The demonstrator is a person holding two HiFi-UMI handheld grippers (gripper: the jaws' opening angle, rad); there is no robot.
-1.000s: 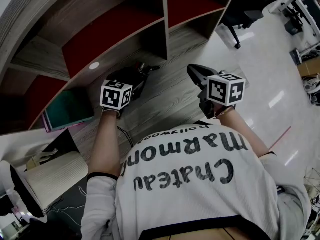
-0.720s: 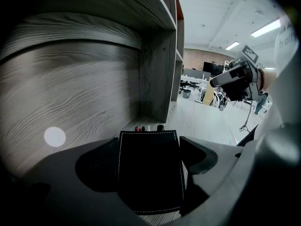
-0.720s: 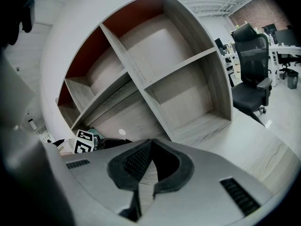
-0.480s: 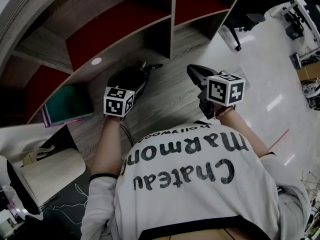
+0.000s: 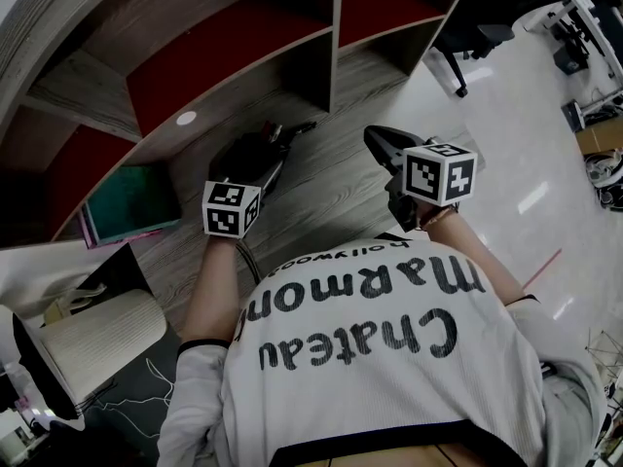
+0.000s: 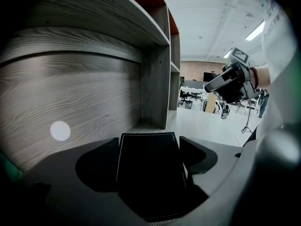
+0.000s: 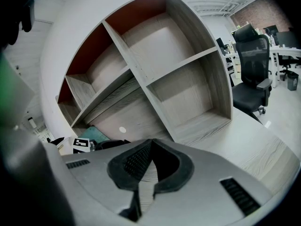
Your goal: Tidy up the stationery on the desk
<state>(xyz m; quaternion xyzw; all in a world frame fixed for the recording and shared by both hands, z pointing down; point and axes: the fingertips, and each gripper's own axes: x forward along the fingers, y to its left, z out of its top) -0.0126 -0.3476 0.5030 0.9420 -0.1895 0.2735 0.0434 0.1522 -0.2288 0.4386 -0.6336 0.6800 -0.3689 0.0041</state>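
Left gripper [image 5: 275,136] has drawn nearer, fingers clamped on a black stitched case [image 6: 149,173] whose smooth cover may slip free; right gripper [image 7: 148,160] fingers together.

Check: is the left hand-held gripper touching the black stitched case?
Touching. The left gripper view shows the black stitched case wedged between the jaws of the left hand-held gripper, both pressing its sides.
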